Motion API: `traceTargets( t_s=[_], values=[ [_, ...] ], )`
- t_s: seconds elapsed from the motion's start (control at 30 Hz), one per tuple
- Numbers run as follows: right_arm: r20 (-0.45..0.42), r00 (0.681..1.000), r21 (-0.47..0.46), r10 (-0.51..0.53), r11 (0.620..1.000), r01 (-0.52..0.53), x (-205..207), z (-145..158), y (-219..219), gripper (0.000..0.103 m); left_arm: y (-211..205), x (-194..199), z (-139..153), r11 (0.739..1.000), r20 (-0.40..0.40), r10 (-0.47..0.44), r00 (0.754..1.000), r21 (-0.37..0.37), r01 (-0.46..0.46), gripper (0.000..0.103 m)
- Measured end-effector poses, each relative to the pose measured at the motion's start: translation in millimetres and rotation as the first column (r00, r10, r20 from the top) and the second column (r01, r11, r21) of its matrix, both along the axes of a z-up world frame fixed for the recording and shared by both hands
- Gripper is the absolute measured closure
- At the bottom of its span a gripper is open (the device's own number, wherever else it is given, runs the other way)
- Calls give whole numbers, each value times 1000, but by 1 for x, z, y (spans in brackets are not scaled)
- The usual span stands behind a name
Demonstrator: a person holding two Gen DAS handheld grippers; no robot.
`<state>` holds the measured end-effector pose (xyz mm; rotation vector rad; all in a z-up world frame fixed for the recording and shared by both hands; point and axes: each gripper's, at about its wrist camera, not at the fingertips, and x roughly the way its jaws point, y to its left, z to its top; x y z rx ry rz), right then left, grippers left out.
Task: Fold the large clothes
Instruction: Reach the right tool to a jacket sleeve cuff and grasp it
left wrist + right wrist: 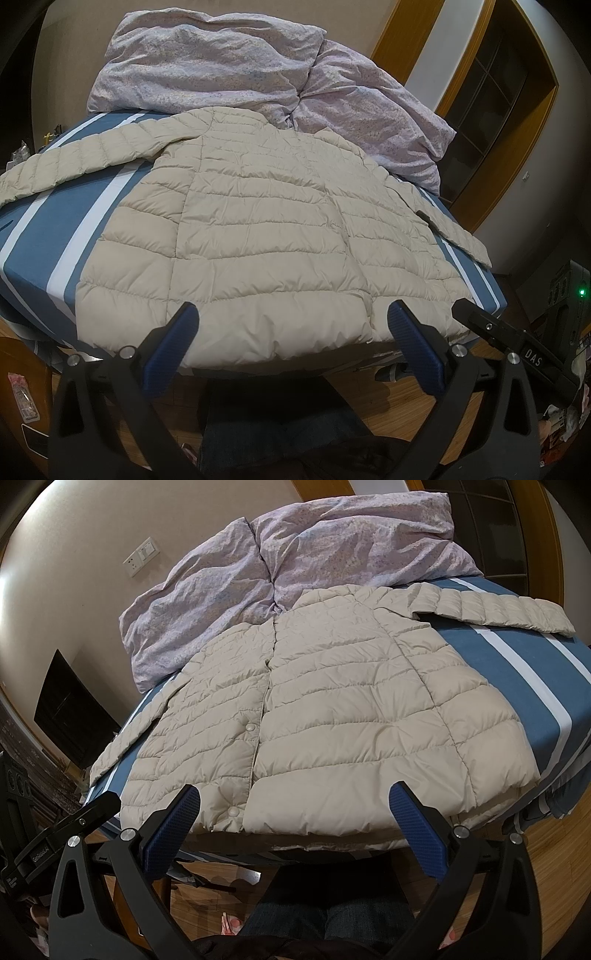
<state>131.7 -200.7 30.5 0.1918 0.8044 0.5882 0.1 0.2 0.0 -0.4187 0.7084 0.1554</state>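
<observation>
Two grippers hung spread wide and empty at the near edge of the bed (33,236): the left gripper (293,321) and the right gripper (295,801), each with blue, ribbed pads (415,338). Between and beyond them the jacket (258,229) lay flat, a beige, puffy thing quilted in horizontal bands, on a blue sheet with white stripes. Behind it sat a crumpled lilac duvet (221,62). Only the right view showed the snap buttons (250,727) (and a wall socket (132,565)).
</observation>
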Motion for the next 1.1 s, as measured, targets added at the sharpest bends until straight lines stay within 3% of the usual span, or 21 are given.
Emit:
traceTargets(
  t_s=[0.33,0.8,0.93,1.1],
  values=[
    [-2,1000,-23,-30,999,30,8,-2,-4,1,1,3,-3,1000,-12,8,1000,12,-8,2],
    [-2,991,-97,-136,986,135,70,-3,-17,1,33,55,-10,997,-59,58,997,58,-55,2],
    [2,981,-121,-193,974,192,100,-1,-31,1,45,76,-12,992,-74,83,994,101,-75,2],
    [17,938,-180,-347,921,345,153,1,-67,1,61,108,-15,976,-99,132,986,189,-112,2]
  ],
)
